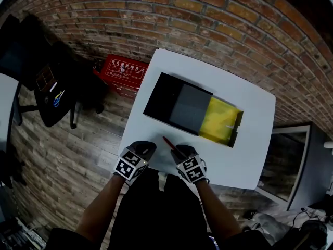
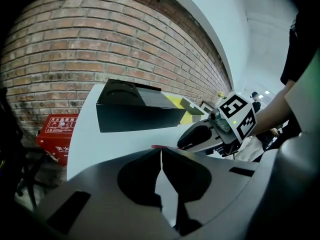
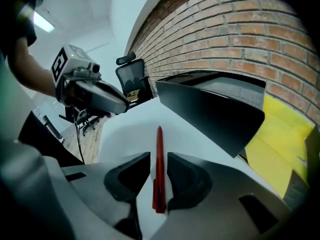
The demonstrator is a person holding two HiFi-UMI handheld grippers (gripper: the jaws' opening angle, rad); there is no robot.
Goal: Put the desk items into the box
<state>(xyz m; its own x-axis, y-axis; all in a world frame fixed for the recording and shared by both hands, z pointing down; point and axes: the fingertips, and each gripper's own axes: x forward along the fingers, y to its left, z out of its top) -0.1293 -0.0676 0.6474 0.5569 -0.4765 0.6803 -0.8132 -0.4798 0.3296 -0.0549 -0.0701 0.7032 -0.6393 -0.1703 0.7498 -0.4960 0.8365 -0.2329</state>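
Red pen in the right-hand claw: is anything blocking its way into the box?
Nothing visible does. The right gripper holds the red pen, and only bare white table lies between it and the box. A dark cover sits over much of the box, though, so the open yellow end looks like the way in.

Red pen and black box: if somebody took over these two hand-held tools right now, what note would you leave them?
Right tool: shut on the red pen, near the table's front edge.
Left tool: shut, nothing in it, beside the right one.
Box: mid-table, ahead of both tools; its contents can't be made out.
Done: pen gripped.
Left: carry the pen to the box and let go.
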